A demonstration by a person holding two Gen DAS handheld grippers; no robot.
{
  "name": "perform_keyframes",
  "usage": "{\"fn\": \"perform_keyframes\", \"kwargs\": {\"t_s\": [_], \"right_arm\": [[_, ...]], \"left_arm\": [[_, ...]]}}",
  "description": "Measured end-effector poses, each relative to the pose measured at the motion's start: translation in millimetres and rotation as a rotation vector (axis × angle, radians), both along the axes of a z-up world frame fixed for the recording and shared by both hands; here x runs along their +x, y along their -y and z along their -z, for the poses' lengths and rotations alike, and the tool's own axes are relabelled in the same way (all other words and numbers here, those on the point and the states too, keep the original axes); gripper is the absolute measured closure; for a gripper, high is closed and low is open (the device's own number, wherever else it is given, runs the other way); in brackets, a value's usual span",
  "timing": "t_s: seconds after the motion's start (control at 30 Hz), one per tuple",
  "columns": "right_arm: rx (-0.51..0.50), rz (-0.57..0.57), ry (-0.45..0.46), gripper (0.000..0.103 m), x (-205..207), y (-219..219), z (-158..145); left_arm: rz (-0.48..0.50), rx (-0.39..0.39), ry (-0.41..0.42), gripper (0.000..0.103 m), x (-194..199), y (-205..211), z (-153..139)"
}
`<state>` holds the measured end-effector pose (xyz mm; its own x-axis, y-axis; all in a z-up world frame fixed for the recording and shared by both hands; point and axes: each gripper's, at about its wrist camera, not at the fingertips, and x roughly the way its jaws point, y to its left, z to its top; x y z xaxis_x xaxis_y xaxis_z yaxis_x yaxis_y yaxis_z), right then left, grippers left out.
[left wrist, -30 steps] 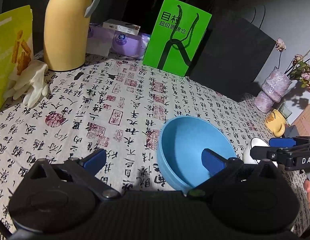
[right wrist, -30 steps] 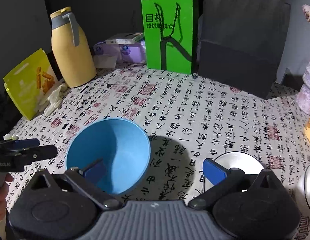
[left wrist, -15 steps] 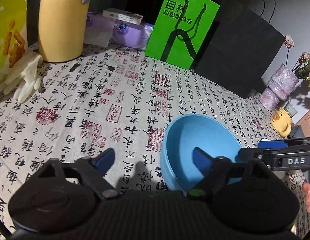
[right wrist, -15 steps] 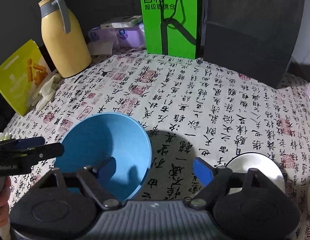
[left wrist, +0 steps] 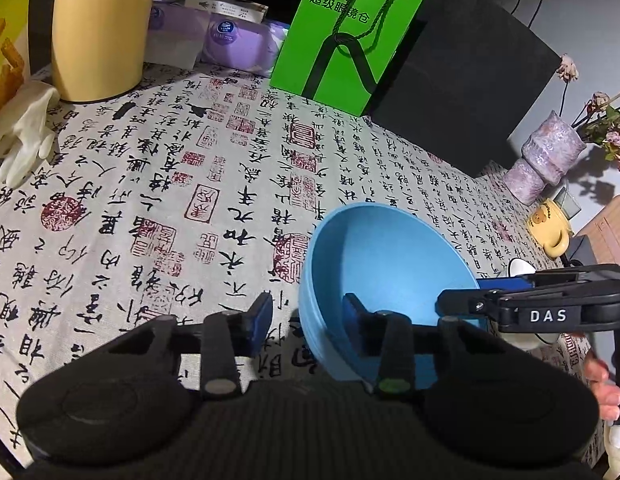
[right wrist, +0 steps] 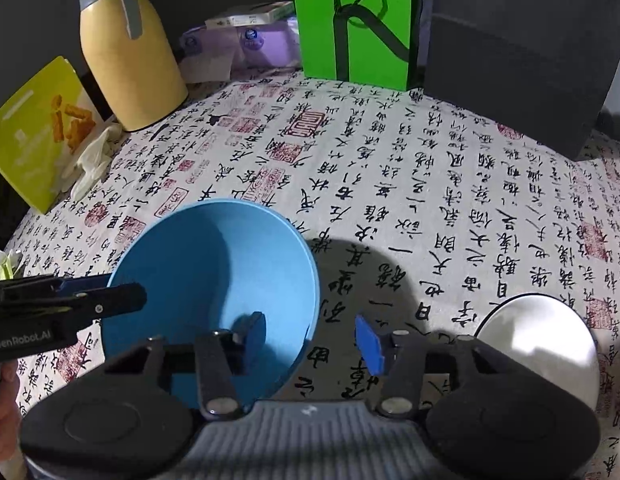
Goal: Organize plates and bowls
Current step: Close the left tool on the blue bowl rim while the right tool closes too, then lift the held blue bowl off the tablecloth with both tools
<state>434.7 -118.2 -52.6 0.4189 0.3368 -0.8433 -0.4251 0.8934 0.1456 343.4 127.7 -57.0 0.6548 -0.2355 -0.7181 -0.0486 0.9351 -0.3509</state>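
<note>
A blue bowl [left wrist: 386, 260] sits on the calligraphy tablecloth and also shows in the right wrist view [right wrist: 214, 272]. My left gripper [left wrist: 308, 322] straddles its left rim, one finger inside and one outside, jaws partly closed with a gap still showing. My right gripper [right wrist: 310, 336] straddles the bowl's right rim the same way, jaws partly closed, not touching the wall. A white bowl [right wrist: 538, 344] sits to the right, partly hidden behind the right gripper.
A yellow thermos [left wrist: 98, 28], a white glove [left wrist: 26, 132] and a yellow snack bag [right wrist: 38, 132] stand at the back left. A green bag [left wrist: 346, 36] and a black bag [left wrist: 466, 80] line the back. A vase [left wrist: 546, 160] and a yellow mug [left wrist: 550, 228] stand at right.
Both grippers have moved in over the blue bowl's opposite rims and their jaws have narrowed from wide open. The bowl has not moved.
</note>
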Motion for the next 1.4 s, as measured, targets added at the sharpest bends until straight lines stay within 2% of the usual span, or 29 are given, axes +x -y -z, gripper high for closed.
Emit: {"fn": "perform_keyframes", "kwargs": {"t_s": [0.07, 0.13, 0.2, 0.27, 0.4, 0.47, 1.4], "right_arm": [[0.002, -0.002, -0.008, 0.059, 1.1, -0.3, 2.0], [0.005, -0.002, -0.012, 0.062, 2.1, -0.6, 4.0], [0.009, -0.002, -0.017, 0.069, 2.9, -0.9, 5.7], [0.011, -0.004, -0.024, 0.077, 3.2, -1.2, 7.2], [-0.002, -0.016, -0.037, 0.081, 3.8, -3.6, 10.5], [-0.006, -0.021, -0.045, 0.088, 4.2, -4.4, 12.0], [0.001, -0.036, -0.018, 0.09, -8.2, -6.3, 3.1]], "left_arm": [[0.003, -0.01, 0.0, 0.066, 0.5, -0.9, 0.4], [-0.001, -0.006, -0.001, 0.073, 0.8, -1.1, 0.6], [-0.001, -0.01, -0.005, 0.078, 1.2, -1.1, 1.5], [-0.001, -0.012, -0.005, 0.079, 1.6, -1.1, 1.8], [0.006, -0.019, -0.002, 0.084, 2.1, -0.5, 2.0], [0.012, -0.014, 0.002, 0.085, 1.9, 0.8, 2.0], [-0.005, 0.011, 0.048, 0.086, -13.6, -0.9, -6.4]]}}
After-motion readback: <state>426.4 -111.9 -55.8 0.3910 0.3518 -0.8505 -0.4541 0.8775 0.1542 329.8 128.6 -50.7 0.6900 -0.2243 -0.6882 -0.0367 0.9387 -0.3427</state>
